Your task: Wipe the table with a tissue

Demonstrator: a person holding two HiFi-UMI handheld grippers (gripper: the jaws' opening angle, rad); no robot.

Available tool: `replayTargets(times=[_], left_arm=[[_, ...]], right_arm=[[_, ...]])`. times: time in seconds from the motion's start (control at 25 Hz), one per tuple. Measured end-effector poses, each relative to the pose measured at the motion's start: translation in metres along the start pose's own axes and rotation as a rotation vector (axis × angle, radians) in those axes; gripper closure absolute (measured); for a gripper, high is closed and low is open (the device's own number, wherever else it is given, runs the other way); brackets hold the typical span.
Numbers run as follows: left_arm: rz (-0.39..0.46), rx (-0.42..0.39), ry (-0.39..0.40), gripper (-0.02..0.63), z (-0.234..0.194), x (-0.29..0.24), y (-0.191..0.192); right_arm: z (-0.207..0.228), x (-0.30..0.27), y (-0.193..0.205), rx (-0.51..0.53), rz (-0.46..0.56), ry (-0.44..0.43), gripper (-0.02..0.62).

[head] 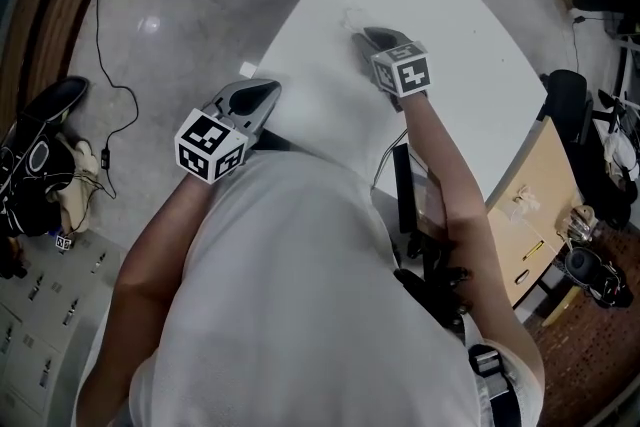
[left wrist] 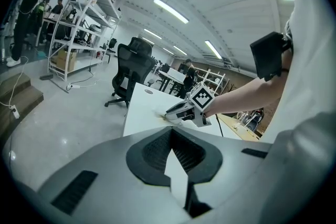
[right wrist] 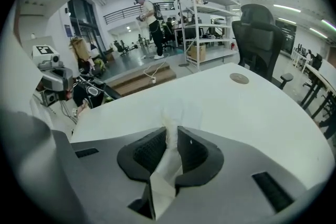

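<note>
Right gripper (head: 371,37) clamped on tissue (right wrist: 166,162), mid-table (head: 450,5) | left gripper (head: 262,95), jaws together, empty, at table's near edge

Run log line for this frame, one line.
step: wipe | right gripper: shut on tissue, tissue end on table | left gripper: shut, empty, near table edge

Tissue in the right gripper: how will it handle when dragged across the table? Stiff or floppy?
Probably floppy: the tissue is crumpled into a thin twist between the right gripper's shut jaws. Likely very light, so it should trail rather than push ahead. Its free end lies thin on the white table, so it may bunch.
</note>
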State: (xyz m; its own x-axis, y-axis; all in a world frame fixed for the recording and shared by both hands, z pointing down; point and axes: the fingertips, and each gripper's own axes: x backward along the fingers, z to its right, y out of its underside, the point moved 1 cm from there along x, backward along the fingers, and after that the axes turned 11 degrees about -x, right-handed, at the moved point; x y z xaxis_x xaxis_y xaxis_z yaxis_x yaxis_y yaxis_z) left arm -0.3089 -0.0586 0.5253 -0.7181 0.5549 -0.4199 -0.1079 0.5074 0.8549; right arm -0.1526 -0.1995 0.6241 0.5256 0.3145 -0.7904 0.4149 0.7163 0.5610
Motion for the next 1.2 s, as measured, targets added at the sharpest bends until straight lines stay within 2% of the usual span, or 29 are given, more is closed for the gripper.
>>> replayTargets(times=[0.28, 0.68, 0.76, 0.88, 0.96, 1.08, 1.2], left_arm=[[0.008, -0.007, -0.015, 0.601, -0.001, 0.002, -0.004], [0.014, -0.008, -0.044, 0.601, -0.008, 0.009, -0.007], [0.017, -0.010, -0.045, 0.601, -0.009, 0.010, -0.008], [0.022, -0.015, -0.032, 0.601, -0.011, 0.010, -0.009], [0.019, -0.017, -0.018, 0.600, -0.010, 0.011, -0.009], [0.013, -0.022, 0.013, 0.601, -0.007, 0.009, -0.012], [0.013, -0.047, 0.062, 0.601, -0.006, -0.004, -0.021]], right_arm=[[-0.058, -0.006, 0.014, 0.078, -0.023, -0.166, 0.526], [-0.121, -0.007, 0.042, 0.139, -0.062, -0.340, 0.526], [-0.137, -0.006, 0.050, 0.160, -0.088, -0.394, 0.526], [-0.165, 0.003, 0.069, 0.215, -0.168, -0.521, 0.525], [-0.180, 0.010, 0.077, 0.192, -0.167, -0.580, 0.525], [-0.182, 0.028, 0.071, 0.104, -0.099, -0.574, 0.525], [-0.163, 0.047, 0.055, 0.060, -0.029, -0.512, 0.525]])
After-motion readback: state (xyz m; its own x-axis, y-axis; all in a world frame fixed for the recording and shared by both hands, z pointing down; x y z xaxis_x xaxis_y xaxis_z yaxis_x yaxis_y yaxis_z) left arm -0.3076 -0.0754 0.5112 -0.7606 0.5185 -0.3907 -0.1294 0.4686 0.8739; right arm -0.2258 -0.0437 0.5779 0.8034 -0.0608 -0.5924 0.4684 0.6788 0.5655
